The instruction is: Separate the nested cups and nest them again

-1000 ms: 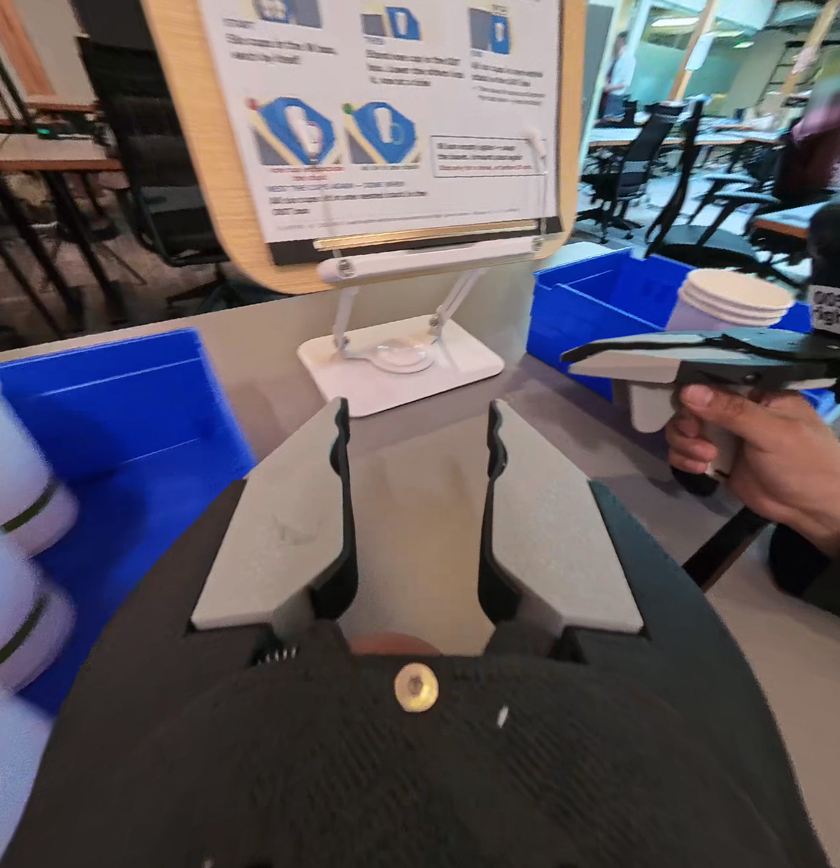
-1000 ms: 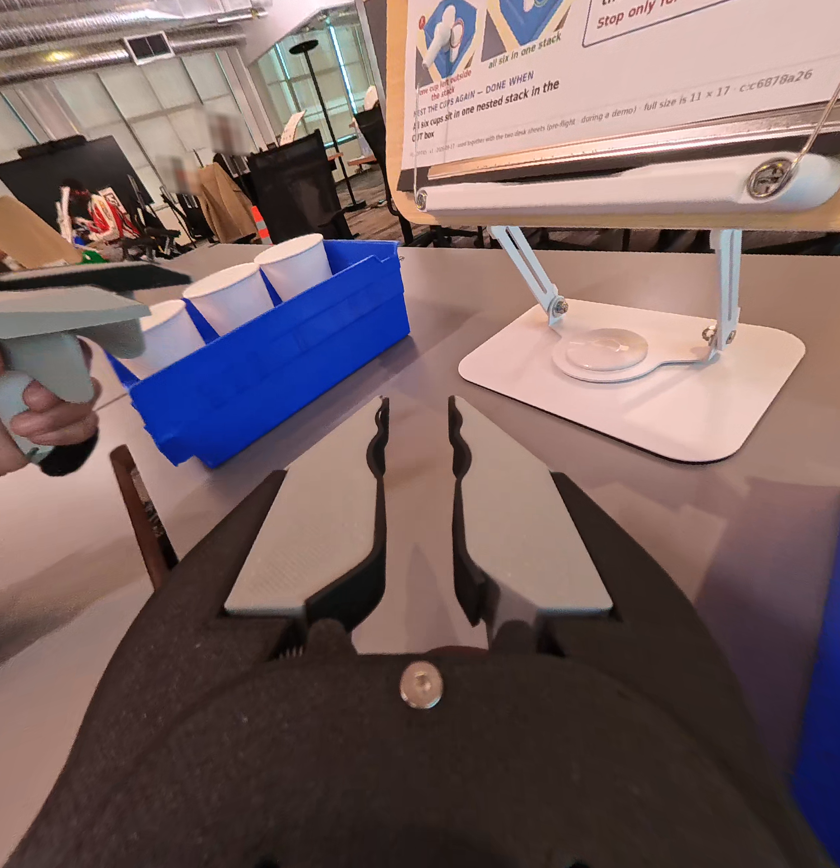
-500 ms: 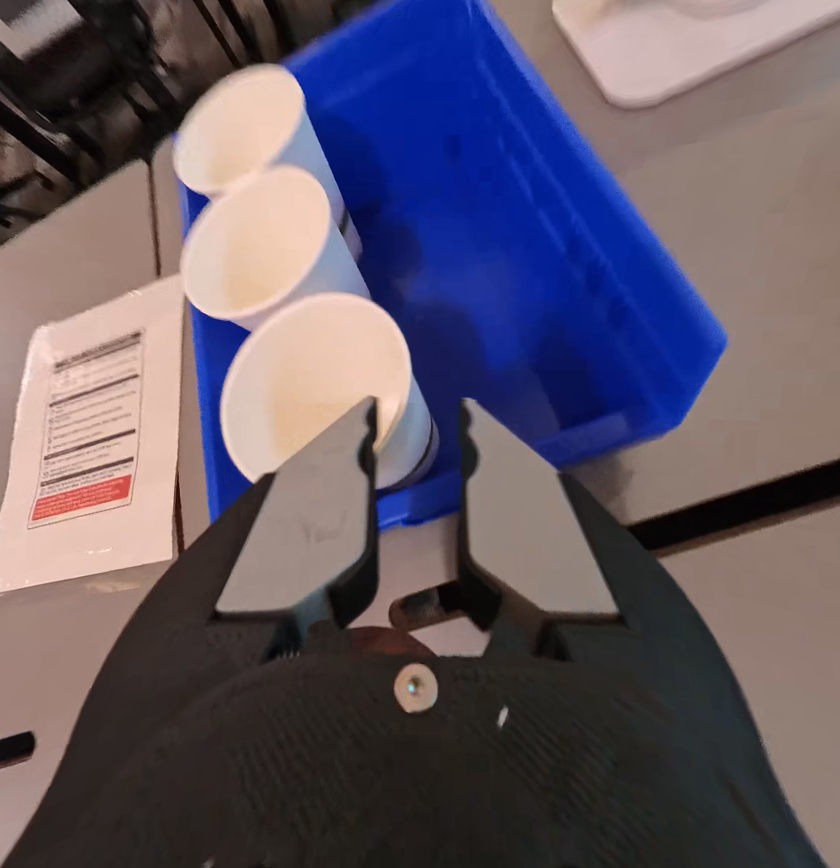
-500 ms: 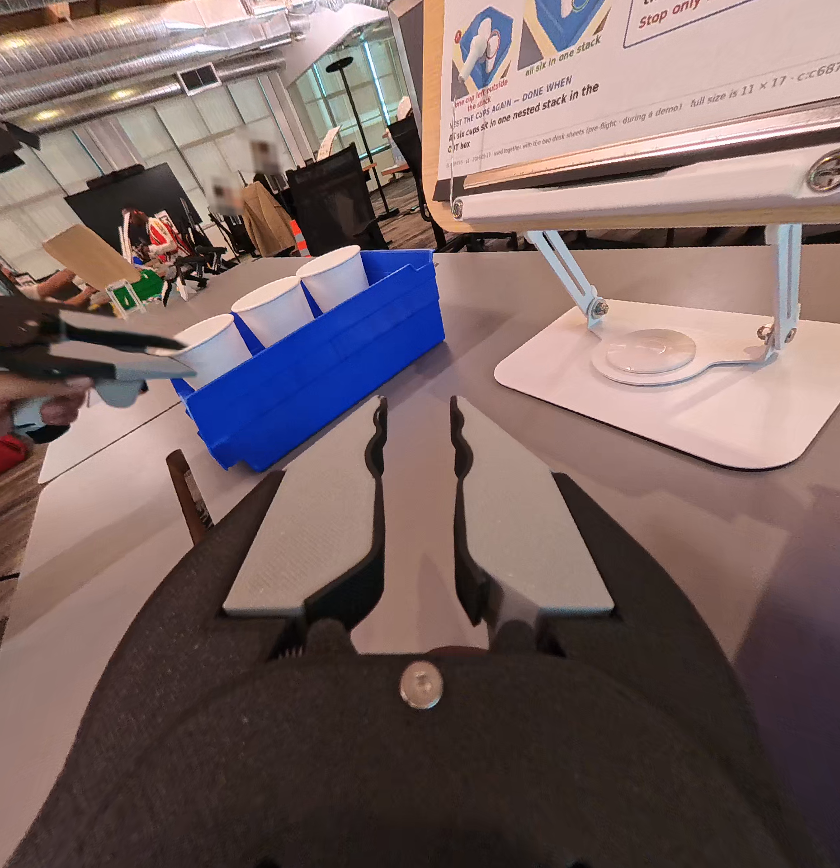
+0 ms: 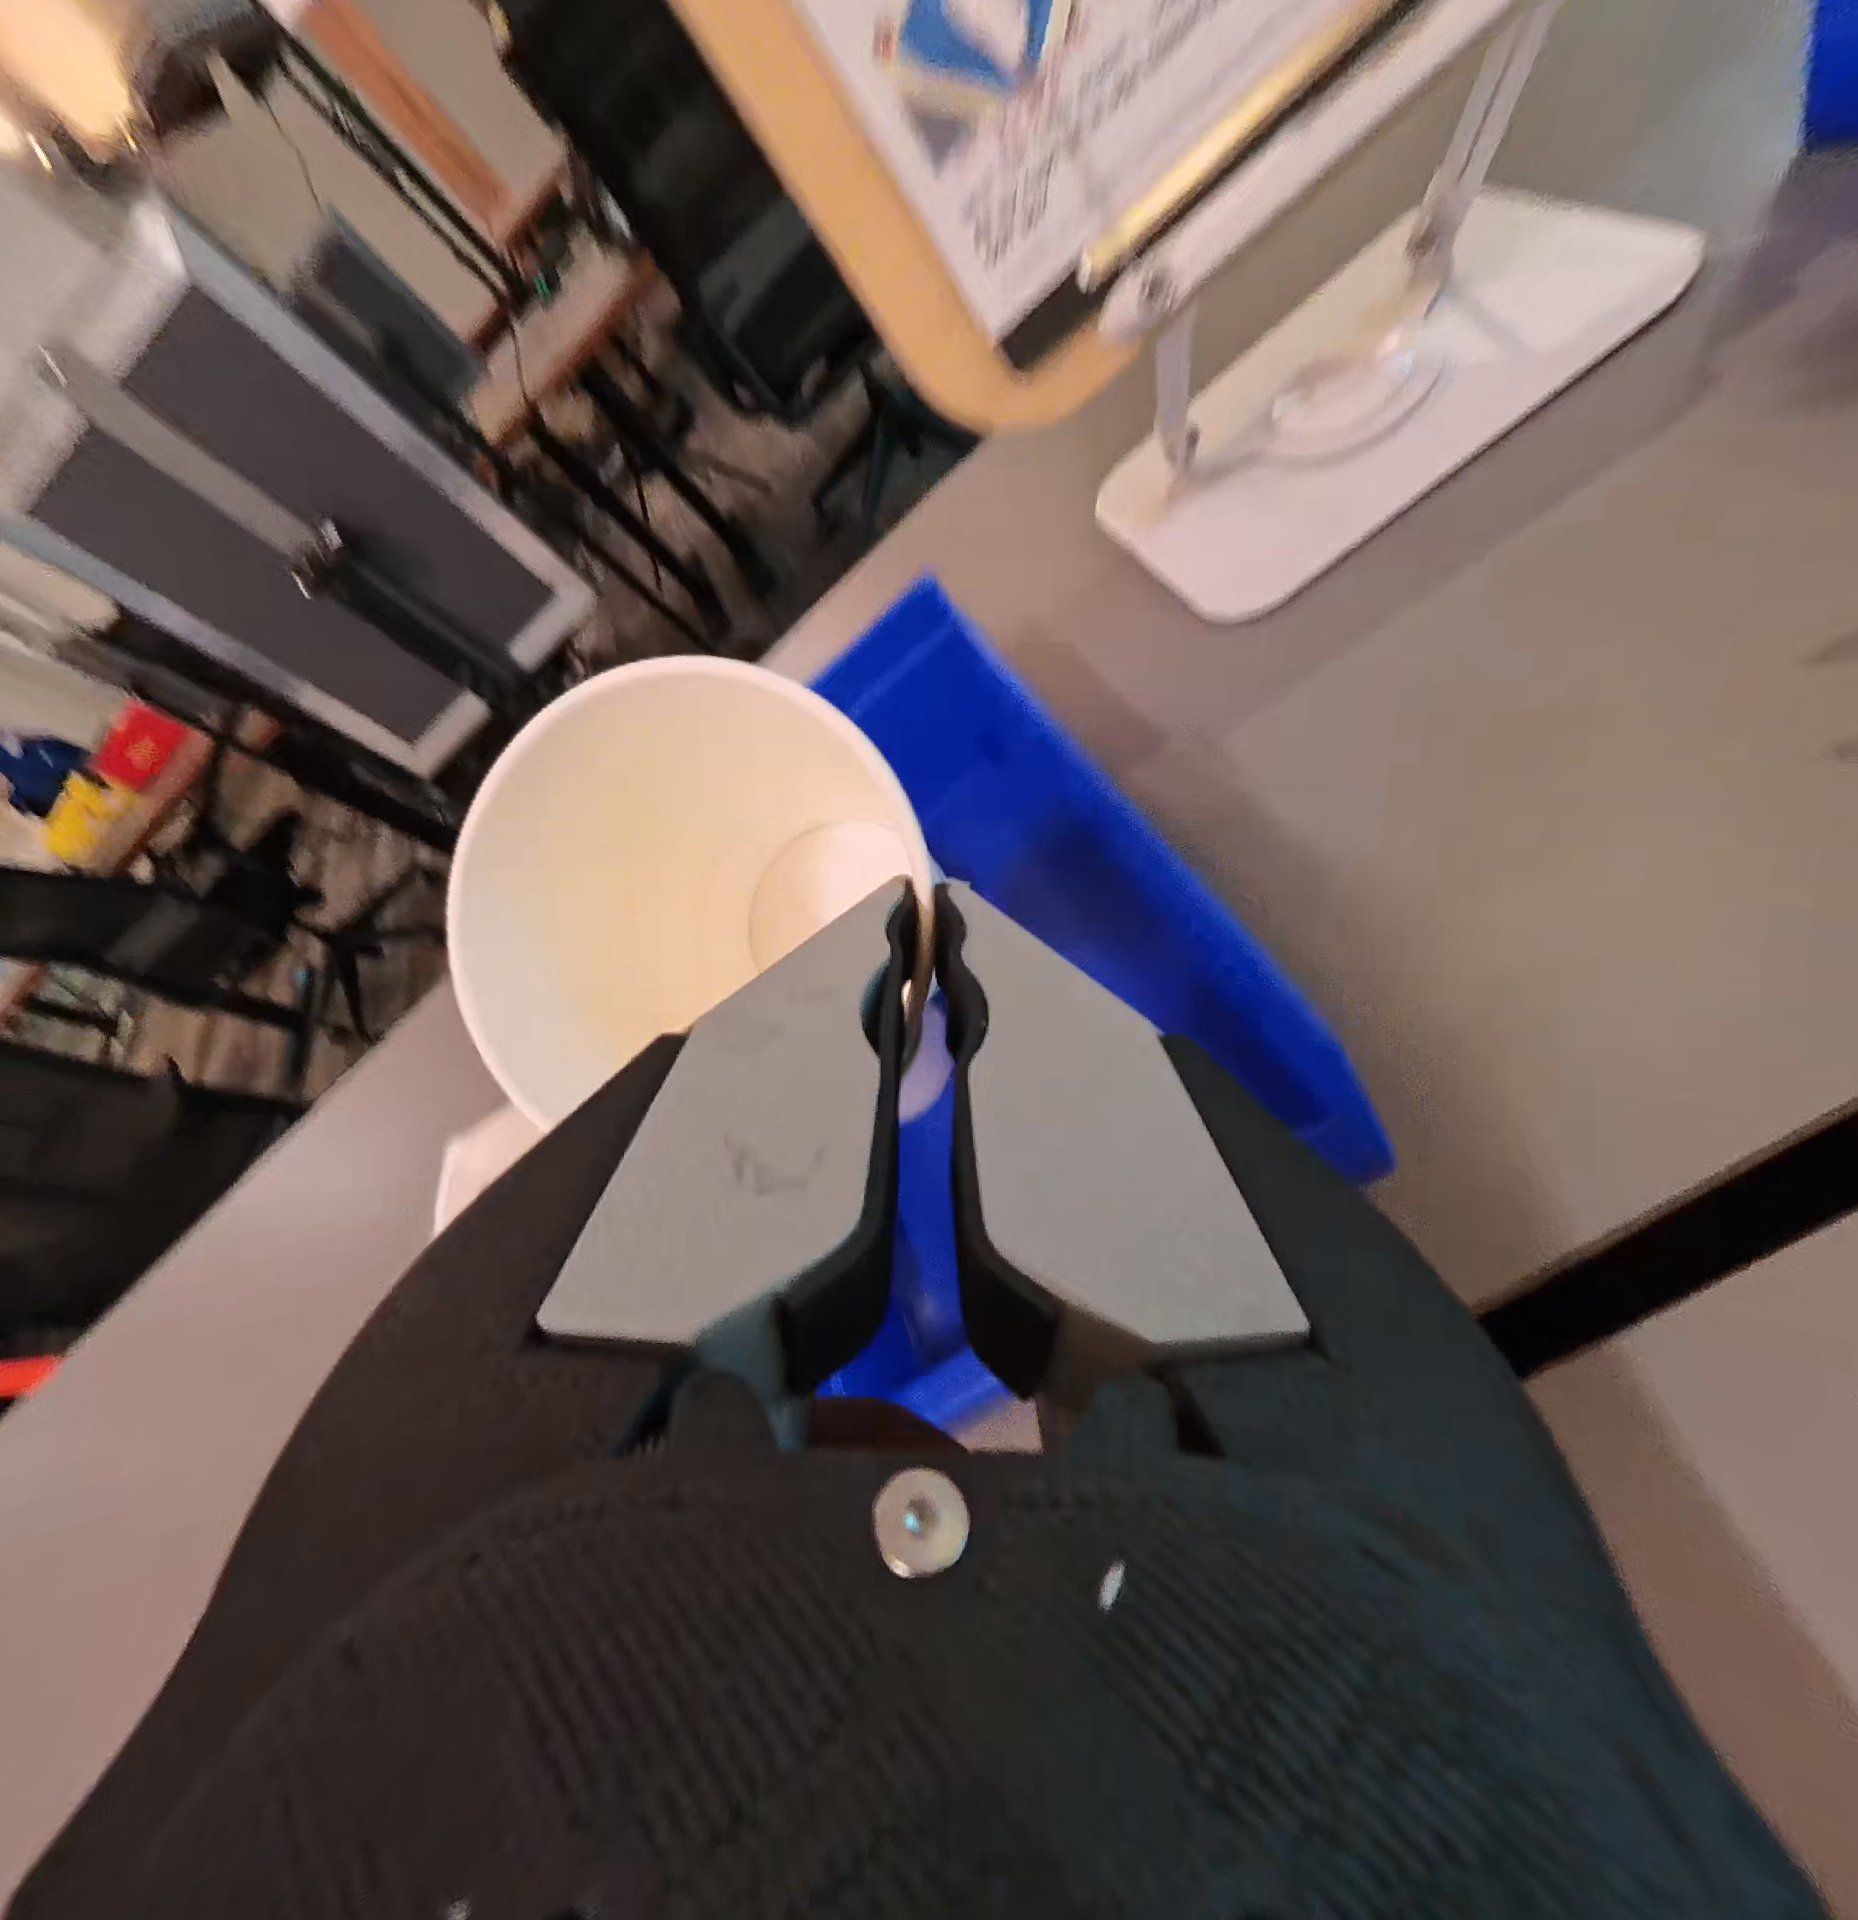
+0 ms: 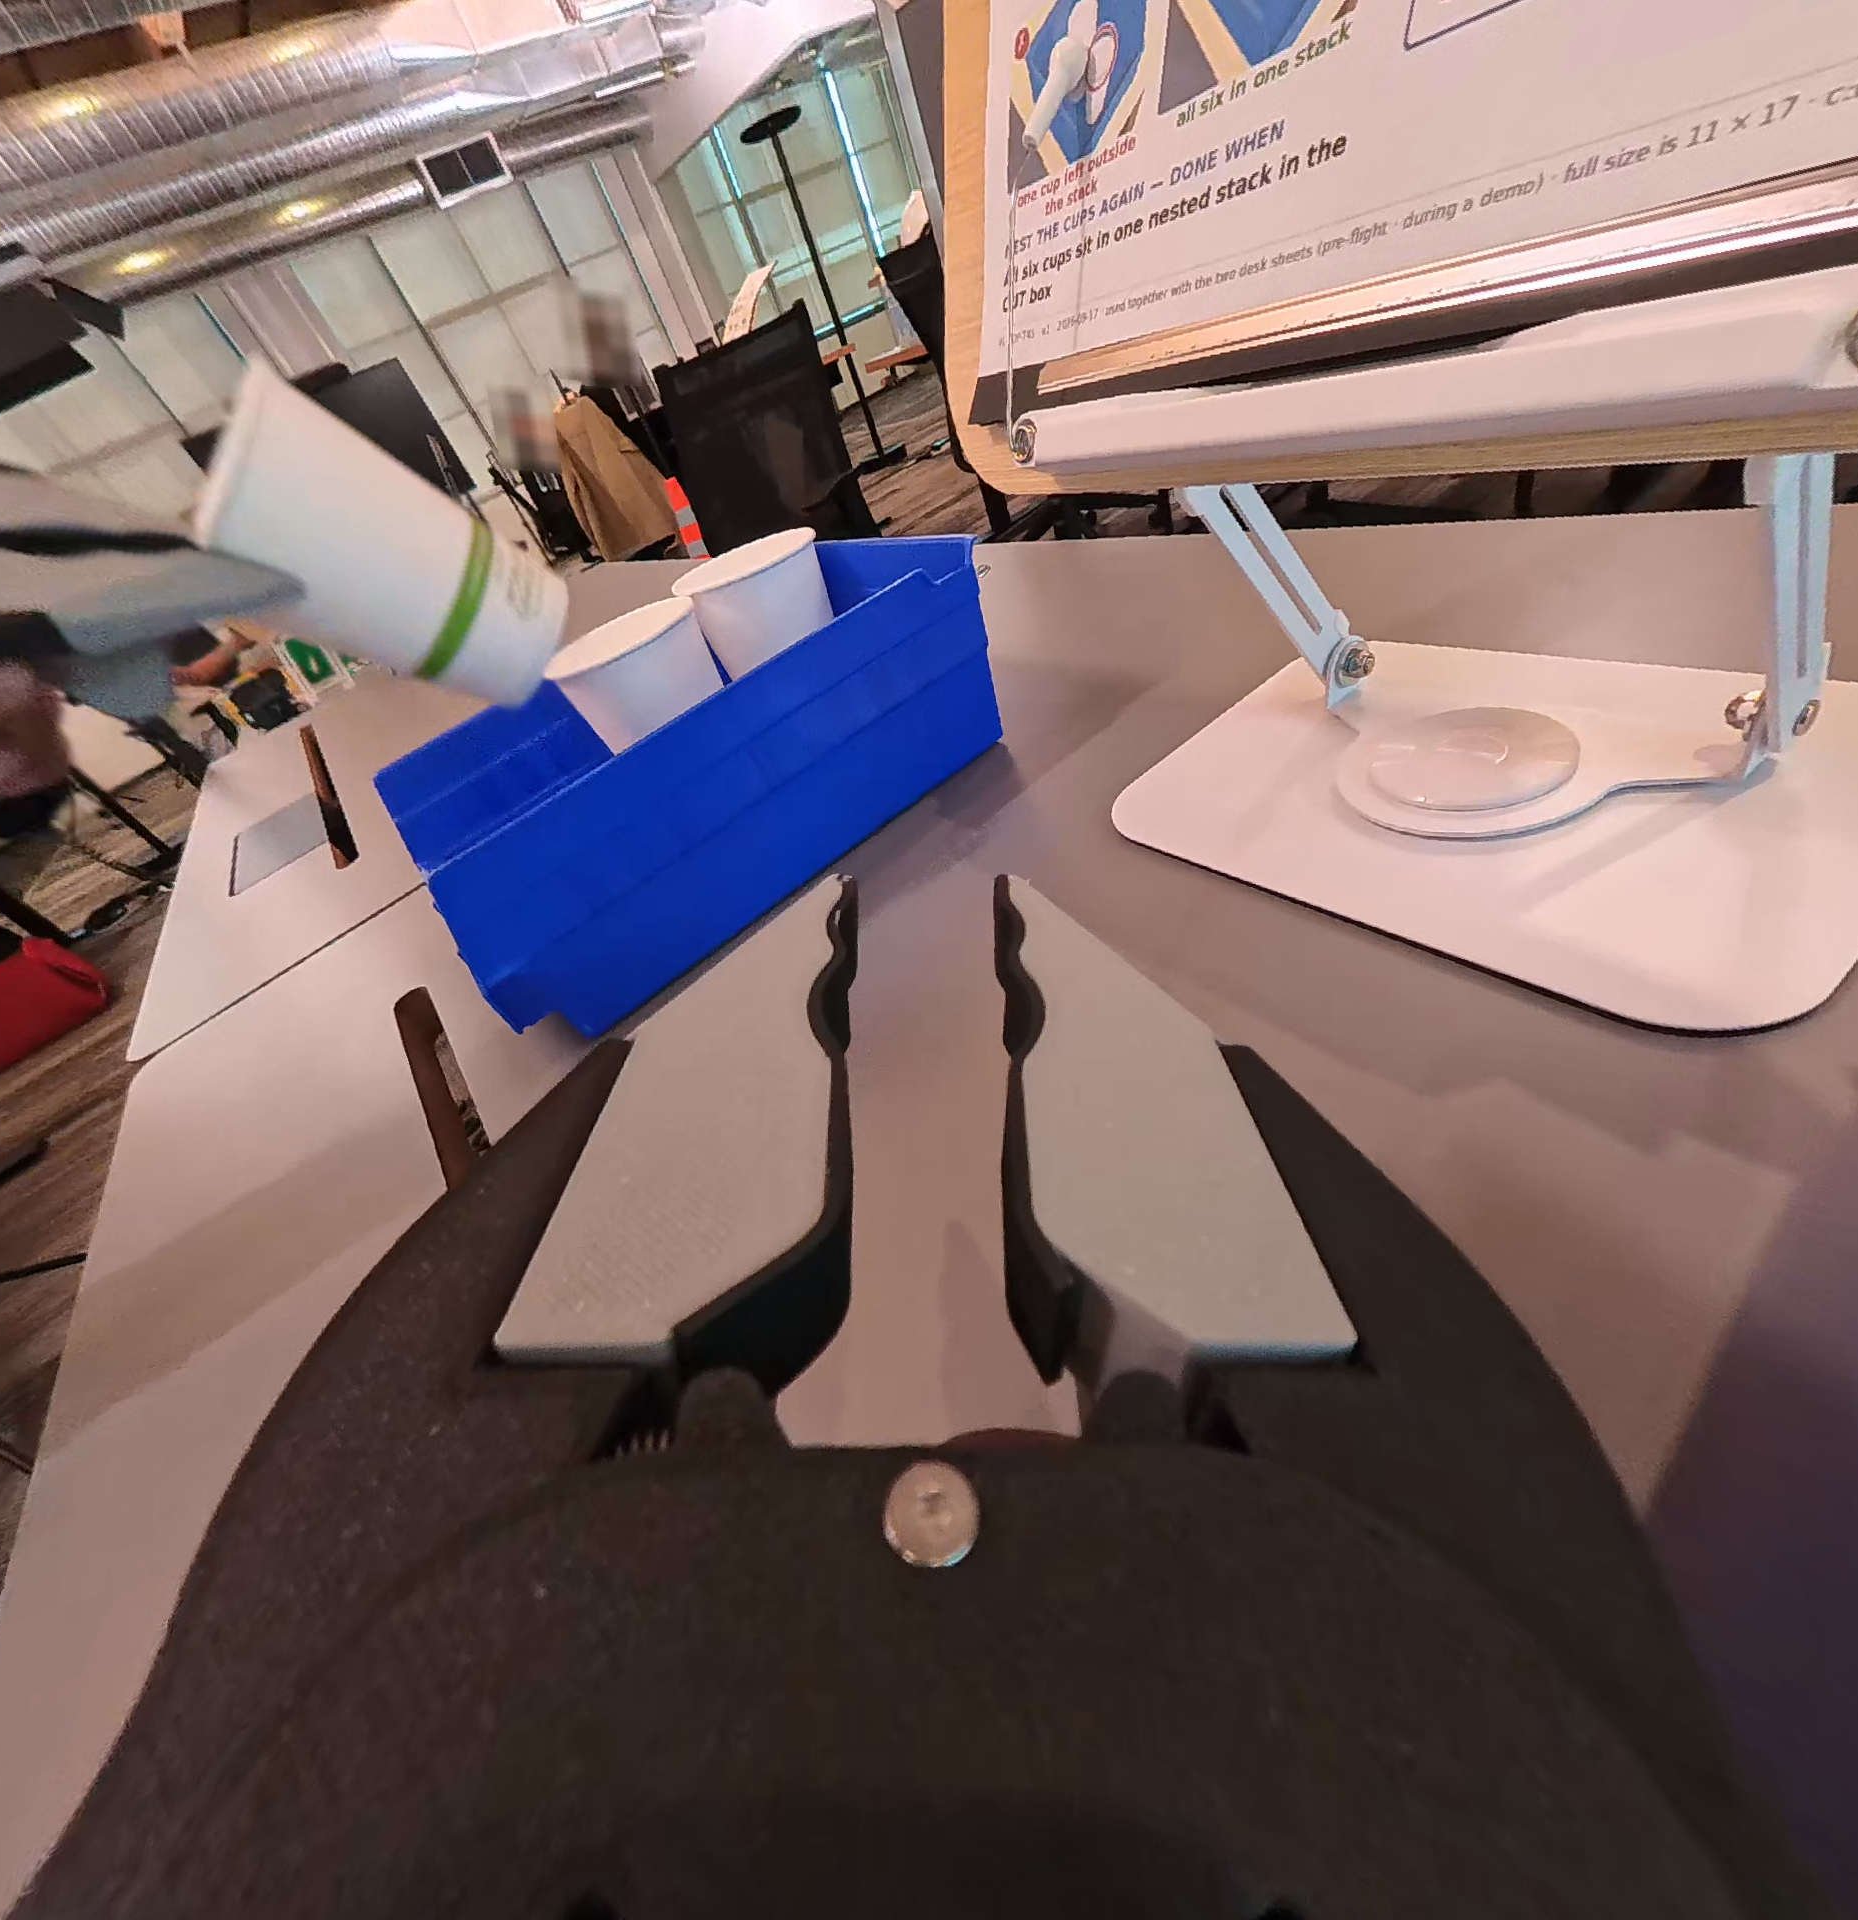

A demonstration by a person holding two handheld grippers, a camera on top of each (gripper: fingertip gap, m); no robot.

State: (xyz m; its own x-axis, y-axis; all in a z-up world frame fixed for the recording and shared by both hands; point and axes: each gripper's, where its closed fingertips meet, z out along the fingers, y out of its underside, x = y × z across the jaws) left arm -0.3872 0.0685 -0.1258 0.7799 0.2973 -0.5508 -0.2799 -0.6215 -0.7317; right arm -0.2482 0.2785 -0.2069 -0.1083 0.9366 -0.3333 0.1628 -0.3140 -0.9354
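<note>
The left gripper (image 5: 923,902) has pinched the rim of a white paper cup (image 5: 655,883) and lifted it out of the blue plastic bin (image 6: 717,800), where two cups (image 6: 696,644) stay. The right gripper (image 6: 923,894) stays released over the grey table (image 6: 1164,644).

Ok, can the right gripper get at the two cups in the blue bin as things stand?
Probably yes. The right gripper is open and empty, the two cups stand upright in the blue bin, rims above its wall. Only the lifted cup in the left gripper hangs nearby.
</note>
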